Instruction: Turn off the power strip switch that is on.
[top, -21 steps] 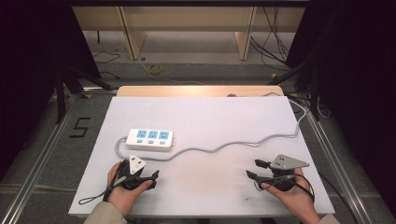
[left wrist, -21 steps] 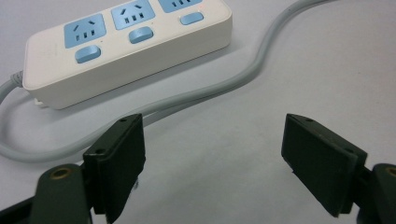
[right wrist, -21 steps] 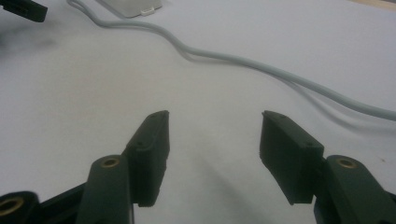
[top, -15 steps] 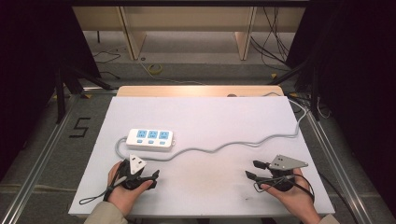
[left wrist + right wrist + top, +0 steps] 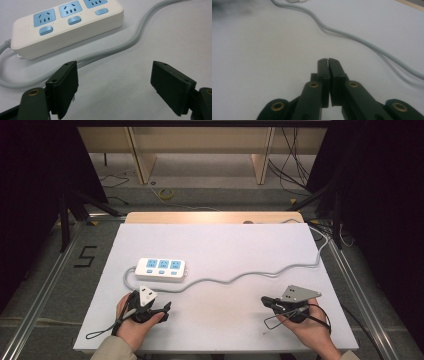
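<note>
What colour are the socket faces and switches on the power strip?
Light blue, set in a white body; the power strip shows best in the left gripper view.

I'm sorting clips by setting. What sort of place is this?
Probably a lab recording station: a white-topped table on a metal frame, black curtains around it, loose cables on the floor.

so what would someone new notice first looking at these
Probably the white power strip with three blue sockets, lying left of middle on the pale table. Its grey cable snakes from the strip's left end across to the table's right edge. Near the front edge, a hand holds each gripper: the left gripper stands open just in front of the strip, while the right gripper is shut on nothing.
</note>
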`<control>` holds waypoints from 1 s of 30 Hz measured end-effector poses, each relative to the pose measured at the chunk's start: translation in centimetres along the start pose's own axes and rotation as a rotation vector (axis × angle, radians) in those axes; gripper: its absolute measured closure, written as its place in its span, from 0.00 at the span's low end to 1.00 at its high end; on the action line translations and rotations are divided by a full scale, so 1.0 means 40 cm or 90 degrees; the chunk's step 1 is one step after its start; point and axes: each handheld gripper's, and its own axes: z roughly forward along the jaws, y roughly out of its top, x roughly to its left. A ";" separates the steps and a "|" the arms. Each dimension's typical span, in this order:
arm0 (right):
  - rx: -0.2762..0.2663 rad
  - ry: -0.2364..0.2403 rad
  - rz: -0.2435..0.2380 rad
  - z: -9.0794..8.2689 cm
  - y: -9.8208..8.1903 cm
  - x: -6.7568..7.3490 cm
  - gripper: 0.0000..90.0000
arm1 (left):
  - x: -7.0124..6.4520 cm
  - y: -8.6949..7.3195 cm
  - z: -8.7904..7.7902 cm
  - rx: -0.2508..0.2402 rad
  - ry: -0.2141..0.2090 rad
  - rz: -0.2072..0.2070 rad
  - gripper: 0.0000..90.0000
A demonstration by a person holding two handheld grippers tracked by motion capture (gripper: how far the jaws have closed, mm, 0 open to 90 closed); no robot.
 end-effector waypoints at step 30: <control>0.033 0.014 -0.011 0.057 0.084 0.010 1.00 | 0.001 0.002 0.003 0.001 0.002 -0.007 0.25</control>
